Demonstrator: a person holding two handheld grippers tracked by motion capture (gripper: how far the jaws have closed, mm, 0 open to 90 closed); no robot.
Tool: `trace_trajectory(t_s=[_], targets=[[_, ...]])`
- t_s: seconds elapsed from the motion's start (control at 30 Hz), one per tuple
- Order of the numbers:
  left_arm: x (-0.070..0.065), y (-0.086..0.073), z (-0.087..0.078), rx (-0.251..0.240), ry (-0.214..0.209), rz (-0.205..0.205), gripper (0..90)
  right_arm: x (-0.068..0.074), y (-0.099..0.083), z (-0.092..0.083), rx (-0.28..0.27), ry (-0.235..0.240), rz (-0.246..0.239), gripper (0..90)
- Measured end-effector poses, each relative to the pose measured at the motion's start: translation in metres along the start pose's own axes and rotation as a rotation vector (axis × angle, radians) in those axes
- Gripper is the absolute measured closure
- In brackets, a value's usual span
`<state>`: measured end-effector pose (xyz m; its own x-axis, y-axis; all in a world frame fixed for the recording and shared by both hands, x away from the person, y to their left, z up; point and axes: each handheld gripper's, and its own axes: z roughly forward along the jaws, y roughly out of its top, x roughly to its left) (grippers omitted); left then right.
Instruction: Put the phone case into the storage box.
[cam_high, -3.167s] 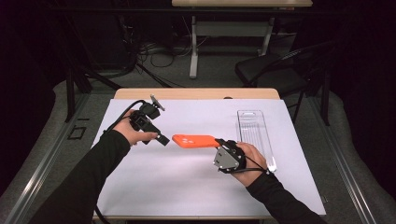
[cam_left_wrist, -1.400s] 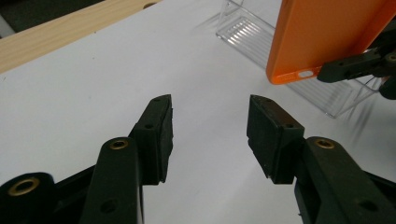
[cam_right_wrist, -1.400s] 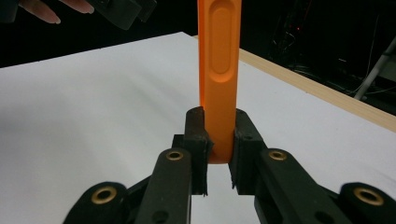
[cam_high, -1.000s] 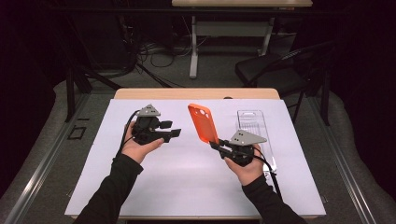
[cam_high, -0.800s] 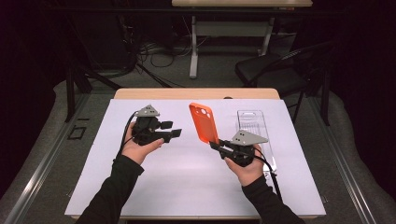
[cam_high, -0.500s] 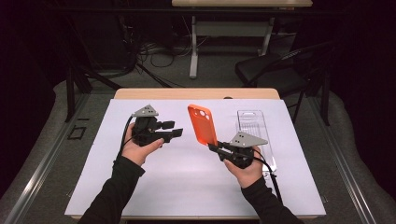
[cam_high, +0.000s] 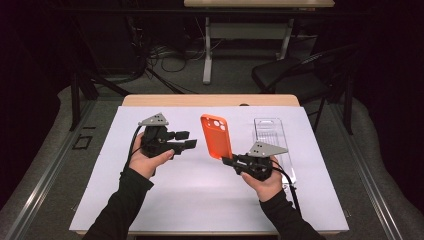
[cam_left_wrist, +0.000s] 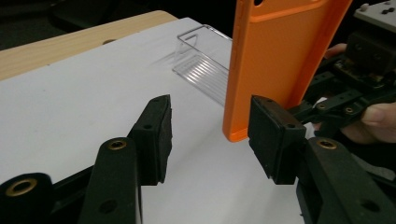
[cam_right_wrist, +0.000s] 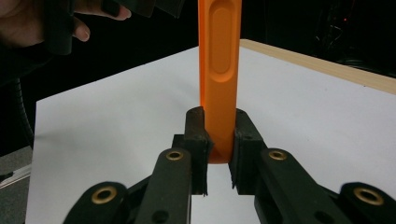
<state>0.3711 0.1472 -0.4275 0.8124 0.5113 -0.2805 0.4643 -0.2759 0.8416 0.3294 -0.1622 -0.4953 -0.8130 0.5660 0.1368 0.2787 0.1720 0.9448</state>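
Nearest the table's front edge, two dark-sleeved forearms are coming in, each hand carrying a gripper.

Right gripper: jaws are clamping the bottom end of the orange phone case — in the right gripper view both pads are pressing its thin edge from either side, and the case is rising straight up between them. Change since about three seconds back: the case was lying nearly flat, pointing toward the left hand; now it is standing upright above the white sheet, off the table, camera cut-out at the top. In the last second both hands have been holding steady.

Left gripper: jaws are standing partly open, holding nothing. It is hovering just left of the case, jaws pointing toward it. In the left gripper view the case's lower corner is sitting just beyond the right-hand pad, close but apart, not between the jaws.

Judgement: the upright turn is presenting the case for a second grip — a handover or a two-handed hold looks like the step in hand; the left jaws are not yet on it.

Farther back, a clear plastic tray is lying flat on the sheet behind the right hand, apart from the case.
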Motion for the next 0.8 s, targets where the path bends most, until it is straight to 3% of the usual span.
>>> trace_trajectory(t_s=[0.17,0.33,0.5,0.6,0.67,0.73,0.8], targets=[[0.001,-0.001,0.006,0.011,-0.061,-0.001,49.3,-0.001,-0.001,0.001,0.003,0.023,0.012,80.3],[0.005,-0.001,0.009,0.038,-0.075,0.022,47.7,-0.003,0.000,0.001,0.003,0.036,0.007,80.3],[0.004,-0.003,0.014,0.091,-0.060,0.101,45.5,-0.004,0.000,0.000,0.015,0.043,-0.006,80.4],[0.004,-0.004,0.015,0.113,-0.044,0.102,46.2,-0.005,0.000,0.000,0.018,0.046,-0.007,80.3],[0.004,-0.004,0.015,0.112,-0.071,0.086,46.7,-0.005,0.000,0.000,0.021,0.048,-0.007,80.3],[0.003,-0.004,0.015,0.112,-0.079,0.103,46.2,-0.004,-0.001,0.000,0.024,0.048,-0.009,80.3],[0.003,-0.004,0.015,0.119,-0.096,0.081,42.7,-0.004,-0.001,0.001,0.025,0.052,-0.013,80.3]])
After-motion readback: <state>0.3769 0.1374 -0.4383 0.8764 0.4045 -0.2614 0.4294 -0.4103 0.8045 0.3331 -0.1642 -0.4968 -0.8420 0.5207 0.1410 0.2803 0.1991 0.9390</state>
